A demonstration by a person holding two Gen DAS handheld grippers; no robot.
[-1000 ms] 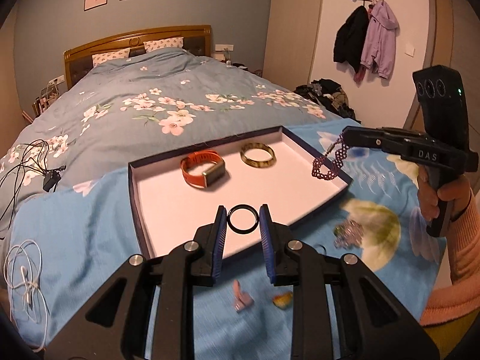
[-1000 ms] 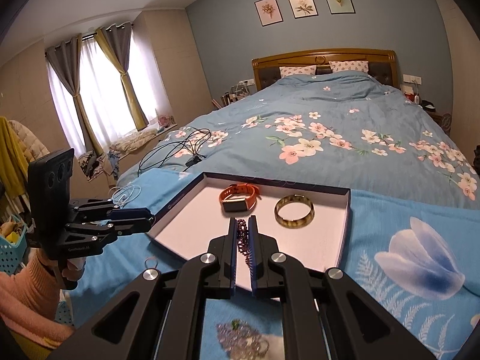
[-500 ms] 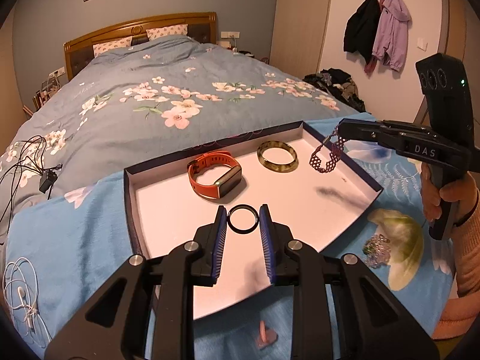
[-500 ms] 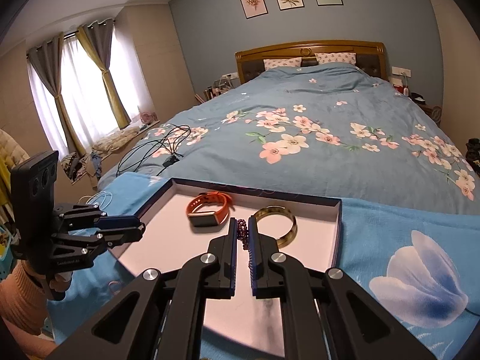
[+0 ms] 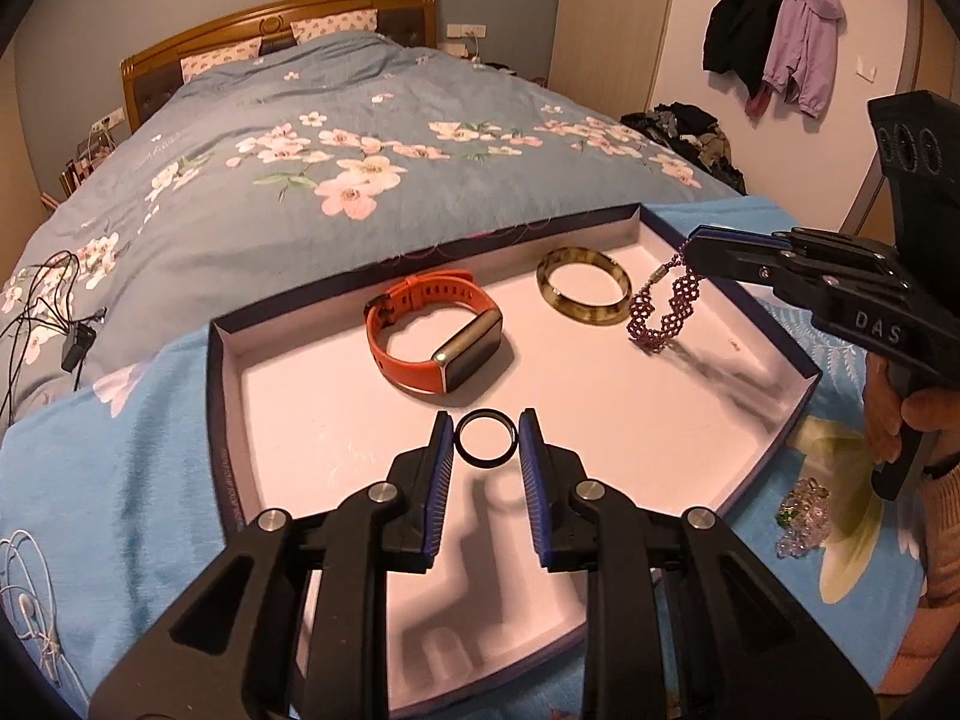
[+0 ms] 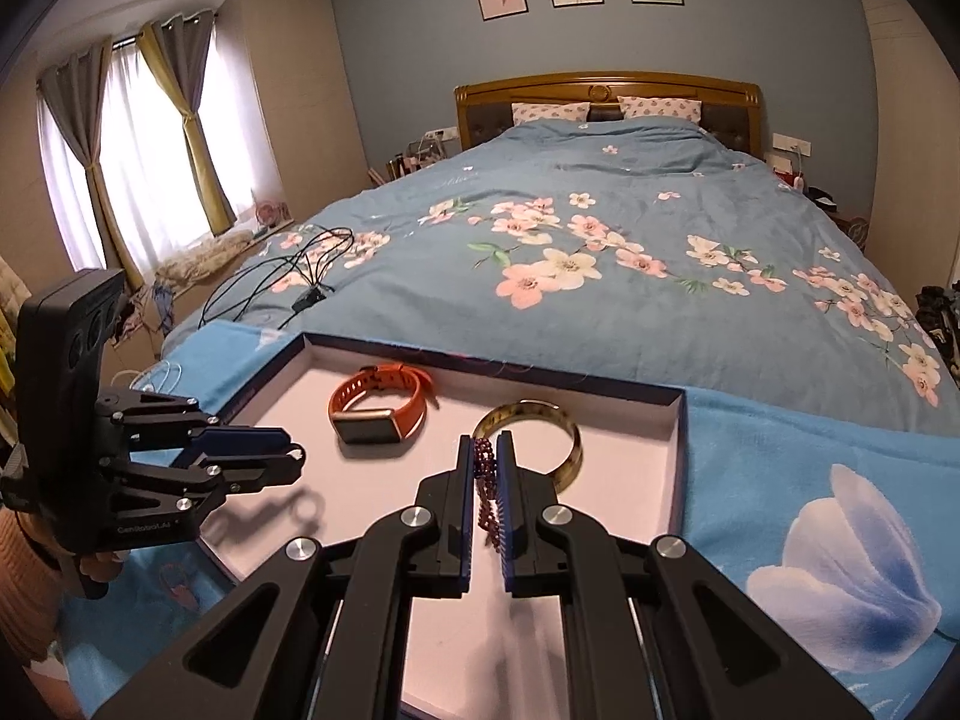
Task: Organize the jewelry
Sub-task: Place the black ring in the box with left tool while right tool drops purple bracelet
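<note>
A shallow white-lined box [image 5: 807,373] lies on the bed with an orange smartwatch [image 5: 436,340] and a greenish bangle [image 5: 583,291] inside. My left gripper [image 5: 485,437] is shut on a thin black ring [image 5: 485,446], held just above the box floor near its front. My right gripper [image 6: 486,462] is shut on a purple beaded bracelet [image 5: 665,307], which dangles over the box's right side beside the bangle [image 6: 570,444]. The watch [image 6: 375,408] and box [image 6: 678,456] also show in the right wrist view, with the left gripper [image 6: 294,456] at the box's left edge.
A clear crystal bracelet [image 5: 803,515] lies on the blue floral cloth [image 5: 102,420] right of the box. Black cables [image 5: 42,312] and white earphones [image 5: 24,606] lie on the left. The bed's headboard [image 6: 606,90] stands far back.
Both grippers moved forward over the box. The left one carried the black ring in over the box floor. The right one brought the purple bracelet from the right rim to beside the bangle.
</note>
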